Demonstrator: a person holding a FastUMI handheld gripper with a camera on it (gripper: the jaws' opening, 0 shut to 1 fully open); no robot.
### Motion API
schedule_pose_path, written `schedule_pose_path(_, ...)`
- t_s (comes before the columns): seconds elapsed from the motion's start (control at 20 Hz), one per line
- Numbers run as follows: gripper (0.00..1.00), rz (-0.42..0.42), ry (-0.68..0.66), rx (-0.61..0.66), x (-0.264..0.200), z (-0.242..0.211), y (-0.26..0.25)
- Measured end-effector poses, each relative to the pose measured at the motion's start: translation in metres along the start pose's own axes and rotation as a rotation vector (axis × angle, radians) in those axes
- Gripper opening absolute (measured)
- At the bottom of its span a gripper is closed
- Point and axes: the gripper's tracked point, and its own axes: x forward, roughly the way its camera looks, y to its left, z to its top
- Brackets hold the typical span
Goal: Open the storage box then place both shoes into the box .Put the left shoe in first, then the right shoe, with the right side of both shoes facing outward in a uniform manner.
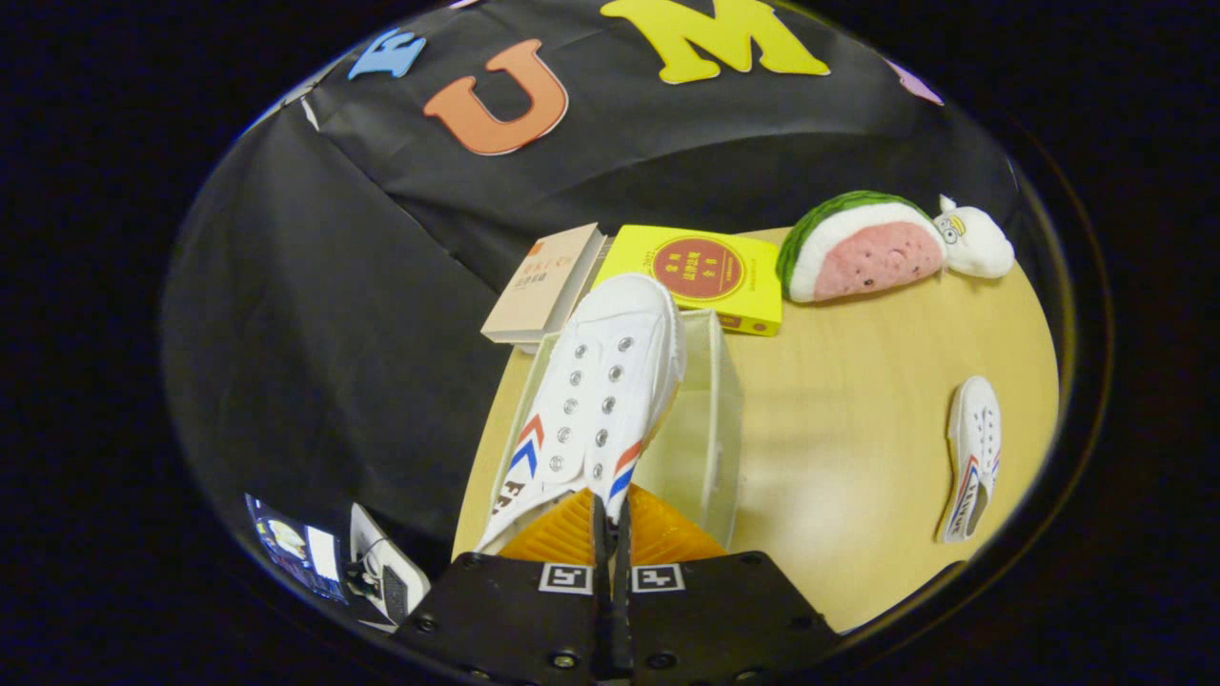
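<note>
- The tool (611, 519) has its fingers pinched almost together on the rear edge of a white shoe (596, 400), holding it up.
- That shoe points away from the tool, its toe hanging over the clear box (710, 419), which stands open on the worktop (858, 457).
- The second shoe (974, 455) lies on its side on the worktop, well apart from the box, off to the right.
- Beyond the box lie a yellow book (734, 295) and, beside it, a beige book (543, 286).
- A watermelon plush (863, 248) sits farther right, touching a small white plush (974, 240).
</note>
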Motion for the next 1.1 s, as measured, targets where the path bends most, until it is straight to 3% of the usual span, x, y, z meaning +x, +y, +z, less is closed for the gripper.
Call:
schedule_pose_path(0.35, 0.0, -0.178, 0.081, 0.014, 0.093, -0.04, 0.017)
schedule_pose_path(0.6, 0.0, -0.236, 0.175, 0.06, 0.135, -0.05, 0.018)
schedule_pose_path(0.85, 0.0, -0.313, 0.223, 0.016, 0.151, -0.054, 0.009)
schedule_pose_path(1.0, 0.0, -0.316, 0.253, 0.02, 0.153, -0.059, 0.009)
schedule_pose_path(1.1, 0.09, -0.298, 0.257, 0.026, 0.15, -0.058, 0.008)
